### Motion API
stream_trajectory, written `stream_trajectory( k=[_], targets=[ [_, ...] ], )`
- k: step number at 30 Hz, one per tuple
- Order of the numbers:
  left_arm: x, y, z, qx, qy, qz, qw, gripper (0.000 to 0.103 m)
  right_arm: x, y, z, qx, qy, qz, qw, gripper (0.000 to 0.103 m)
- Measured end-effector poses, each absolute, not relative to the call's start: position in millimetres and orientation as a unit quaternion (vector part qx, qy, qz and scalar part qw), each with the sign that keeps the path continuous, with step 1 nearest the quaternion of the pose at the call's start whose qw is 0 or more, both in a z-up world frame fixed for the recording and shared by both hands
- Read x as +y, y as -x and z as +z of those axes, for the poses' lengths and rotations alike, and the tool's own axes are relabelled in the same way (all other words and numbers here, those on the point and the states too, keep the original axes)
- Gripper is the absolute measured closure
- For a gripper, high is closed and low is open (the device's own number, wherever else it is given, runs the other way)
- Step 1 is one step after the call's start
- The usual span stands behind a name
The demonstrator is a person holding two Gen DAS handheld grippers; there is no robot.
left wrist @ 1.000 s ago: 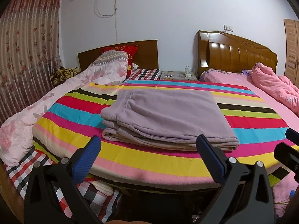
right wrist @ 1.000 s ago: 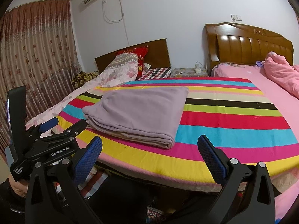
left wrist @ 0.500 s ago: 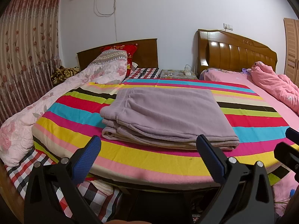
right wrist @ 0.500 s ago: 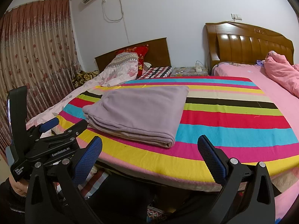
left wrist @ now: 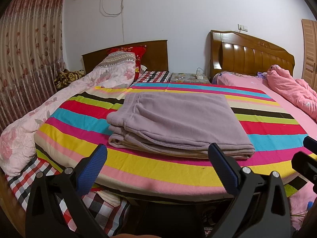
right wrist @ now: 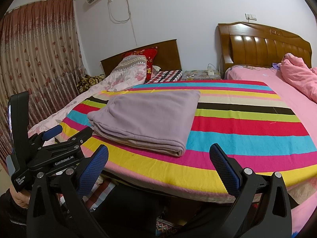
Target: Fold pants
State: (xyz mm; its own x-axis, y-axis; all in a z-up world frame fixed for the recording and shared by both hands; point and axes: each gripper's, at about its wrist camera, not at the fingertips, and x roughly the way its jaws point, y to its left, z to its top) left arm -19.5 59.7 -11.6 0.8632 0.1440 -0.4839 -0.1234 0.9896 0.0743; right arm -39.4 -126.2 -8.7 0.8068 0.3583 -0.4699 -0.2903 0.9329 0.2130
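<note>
my left gripper [left wrist: 157,159] and right gripper [right wrist: 158,159] both gape wide, holding nothing. the pants [left wrist: 178,124] lie folded on the striped sheet [left wrist: 138,168], just beyond my fingertips.

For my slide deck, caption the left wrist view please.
Open left gripper hovers short of lilac pants lying folded on a striped blanket.

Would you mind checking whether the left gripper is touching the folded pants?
Apart. In the right wrist view the left gripper hangs off the bed's near edge, with striped sheet showing between it and the folded pants.
</note>
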Motion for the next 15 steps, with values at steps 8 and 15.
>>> stream_trajectory(
  k=[8,15],
  targets=[
    [59.8,19.3,-11.2,0.252,-0.021,0.069,0.965,0.001,-125.6,40.7,-9.6,0.259,-0.065,0.172,0.948,0.004],
    [59.7,19.4,-11.1,0.252,-0.021,0.069,0.965,0.001,-125.3,42.4,-11.2,0.261,-0.065,0.171,0.948,0.004]
  ],
)
